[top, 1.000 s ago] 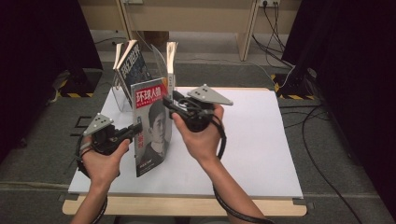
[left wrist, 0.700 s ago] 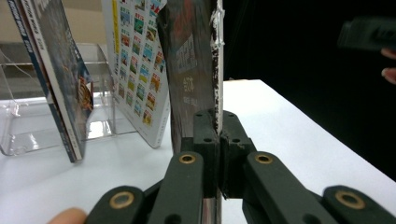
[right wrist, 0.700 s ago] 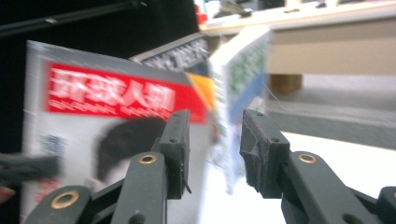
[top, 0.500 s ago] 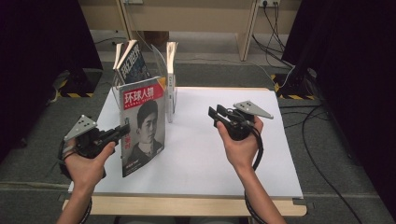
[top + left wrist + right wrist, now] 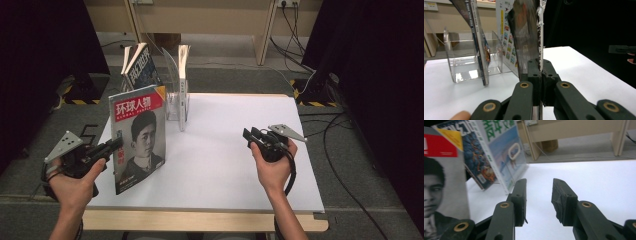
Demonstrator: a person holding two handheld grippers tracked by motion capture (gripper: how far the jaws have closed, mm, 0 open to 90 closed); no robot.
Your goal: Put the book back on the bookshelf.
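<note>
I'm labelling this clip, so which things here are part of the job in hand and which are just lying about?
In the job:
left gripper, shut on the red-titled magazine
right gripper, open, holding nothing
clear rack

Lying about:
blue magazine leaning in the rack
cables on the floor

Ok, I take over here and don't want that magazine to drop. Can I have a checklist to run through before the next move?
1. Left gripper shut on the magazine edge: ok.
2. Magazine upright, bottom edge on the table: ok.
3. Right gripper empty, fingers apart: ok.
4. Right gripper clear of the magazine: ok.
5. Free slot in the clear rack: cannot tell.
</note>
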